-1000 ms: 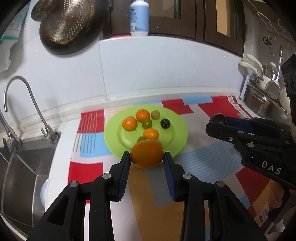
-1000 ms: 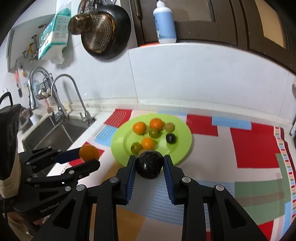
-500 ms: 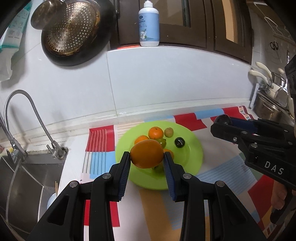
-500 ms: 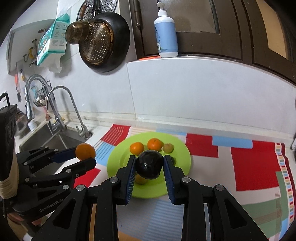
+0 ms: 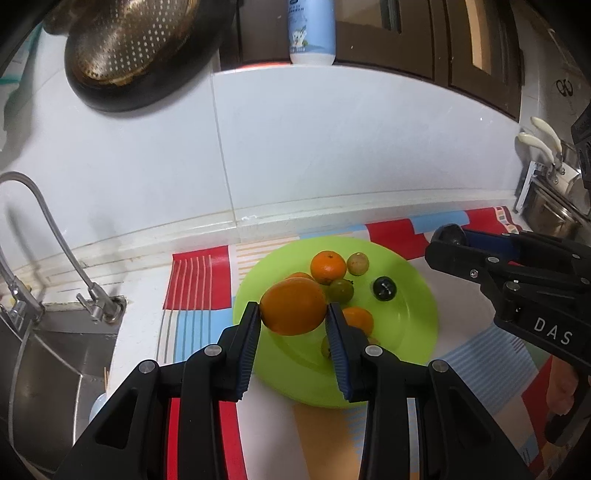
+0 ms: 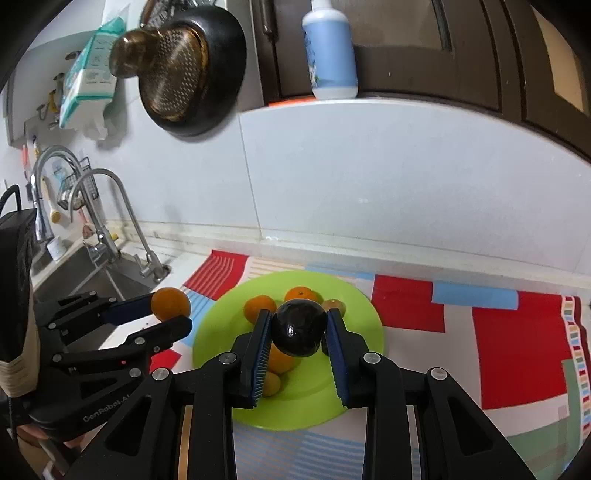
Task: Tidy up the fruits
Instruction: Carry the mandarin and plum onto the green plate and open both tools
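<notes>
— Left gripper (image 5: 293, 314)?
— Clamped on a large orange (image 5: 294, 311), blue pads pressing both sides, jaws only narrowly apart. Held above the near-left part of the green plate (image 5: 413, 280).

— And the right gripper (image 6: 298, 332)?
— Closed tight round a dark, glossy round fruit (image 6: 298, 328). Hovering over the near half of the plate, just right of the other tool.

— On the plate itself?
— Two small mandarins, one at the far side (image 5: 327, 266) and one near the middle (image 5: 357, 320). Also a pale greenish fruit (image 5: 357, 263) at the far edge, a green one (image 5: 340, 290) in the middle, a small black fruit (image 5: 384, 288) toward the right. One more small yellowish fruit partly hidden behind the finger; hard to name.

— Around the plate?
— Resting on a patchwork mat (image 5: 195, 273) of red, blue and white. Sink (image 5: 44, 354) and curved tap (image 5: 55, 236) well to the plate's left. Behind it, white tiled wall, with a perforated pan (image 5: 133, 51) hanging up left and a blue bottle (image 5: 312, 31) on the ledge above.
</notes>
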Demonstrator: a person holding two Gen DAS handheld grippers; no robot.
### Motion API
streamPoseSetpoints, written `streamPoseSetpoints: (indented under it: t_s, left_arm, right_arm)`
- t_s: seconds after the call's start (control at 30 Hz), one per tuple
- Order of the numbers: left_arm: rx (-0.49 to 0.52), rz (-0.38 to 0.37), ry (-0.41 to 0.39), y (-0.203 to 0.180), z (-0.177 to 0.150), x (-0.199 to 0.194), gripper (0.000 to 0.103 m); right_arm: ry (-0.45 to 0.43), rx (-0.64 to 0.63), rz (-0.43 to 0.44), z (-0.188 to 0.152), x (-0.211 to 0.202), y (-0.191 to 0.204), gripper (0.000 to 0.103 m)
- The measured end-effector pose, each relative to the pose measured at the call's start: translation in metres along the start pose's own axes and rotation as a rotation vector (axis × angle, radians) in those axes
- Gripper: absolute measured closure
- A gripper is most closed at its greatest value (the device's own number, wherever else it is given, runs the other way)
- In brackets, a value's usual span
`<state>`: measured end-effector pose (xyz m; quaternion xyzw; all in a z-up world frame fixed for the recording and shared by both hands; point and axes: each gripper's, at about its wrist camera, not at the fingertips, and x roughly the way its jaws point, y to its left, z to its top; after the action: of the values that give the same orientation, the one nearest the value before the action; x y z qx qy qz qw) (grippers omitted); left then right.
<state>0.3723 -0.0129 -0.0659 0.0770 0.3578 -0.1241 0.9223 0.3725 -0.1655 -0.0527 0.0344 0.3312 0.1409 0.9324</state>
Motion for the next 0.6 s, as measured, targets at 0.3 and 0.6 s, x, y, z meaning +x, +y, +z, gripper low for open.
streamPoseSetpoints:
  t_s: [0.3,0.6]
  left_arm:
    - [-0.005,-0.03,0.062,0.007,-0.003,0.038,0.067]
    - [0.019,-0.084,0.095,0.007,-0.005,0.063,0.067]
  right_arm:
    - [0.062,0.006,0.002,-0.003,0.038,-0.008,0.072]
    - [0.114,0.013,0.022,-0.008,0.067,-0.012,0.072]
